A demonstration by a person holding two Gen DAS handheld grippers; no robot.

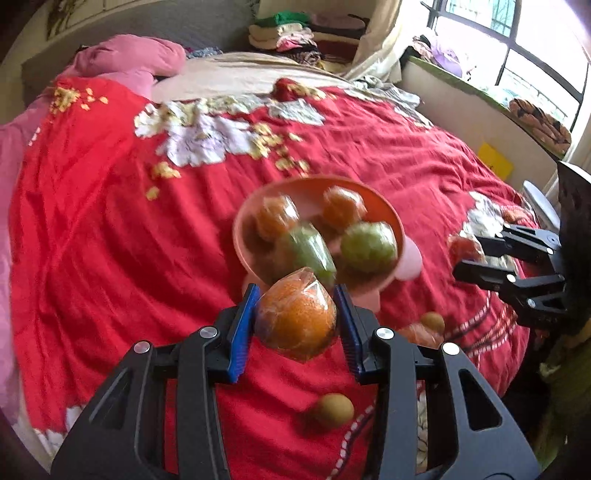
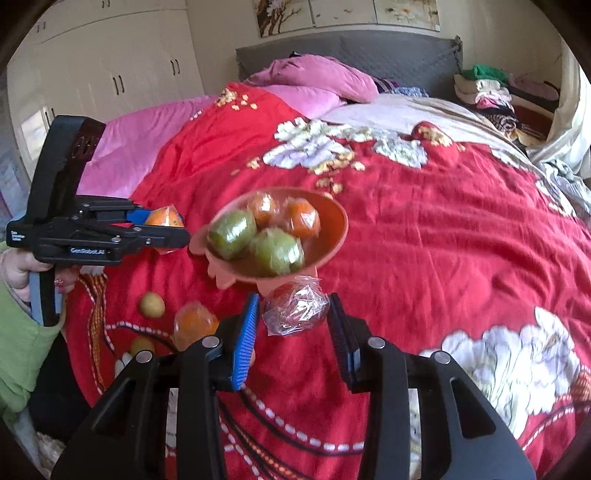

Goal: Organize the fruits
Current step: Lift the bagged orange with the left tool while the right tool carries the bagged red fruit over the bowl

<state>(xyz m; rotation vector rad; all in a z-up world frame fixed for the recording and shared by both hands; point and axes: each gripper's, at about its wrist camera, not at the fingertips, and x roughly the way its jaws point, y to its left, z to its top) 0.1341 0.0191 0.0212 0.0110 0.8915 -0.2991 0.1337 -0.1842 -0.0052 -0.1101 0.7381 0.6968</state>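
Left gripper [image 1: 295,317] fills the bottom of the left wrist view, blue pads pinching a plastic-wrapped orange [image 1: 295,319] held above the red quilt [image 1: 110,258]. Right gripper [image 2: 291,314] fills the bottom of the right wrist view, tongs spread, a wrapped red-orange fruit [image 2: 295,308] sitting between the pads; contact with either pad can't be told.

Red quilt with white flowers covers the bed, cut off at the frame edges in both views. Pink pillows [image 2: 314,79] lie at the head end.

Pink bowl [image 1: 258,206] stands mid-quilt on a base, blurred in both views. Inside: 4 wrapped fruits, 2 green [image 2: 231,234] [image 2: 277,251] and 2 orange [image 2: 263,207] [image 2: 301,218]. Held orange partly hides the near rim in the left view.

Loose on the quilt near the bowl: 2 small yellow-brown fruits [image 1: 334,410] [image 1: 433,321], and 1 wrapped orange fruit [image 2: 194,326], which is mostly hidden behind a gripper finger in the left view.

Only the right view shows the left gripper from the side, the hand [image 2: 18,273] on its handle with a green sleeve, a white wardrobe [image 2: 110,66] and a grey headboard [image 2: 351,48]. Only the left view shows the window [image 1: 517,44]. Folded clothes pile [image 1: 291,33] shows in both, small and hard to read.
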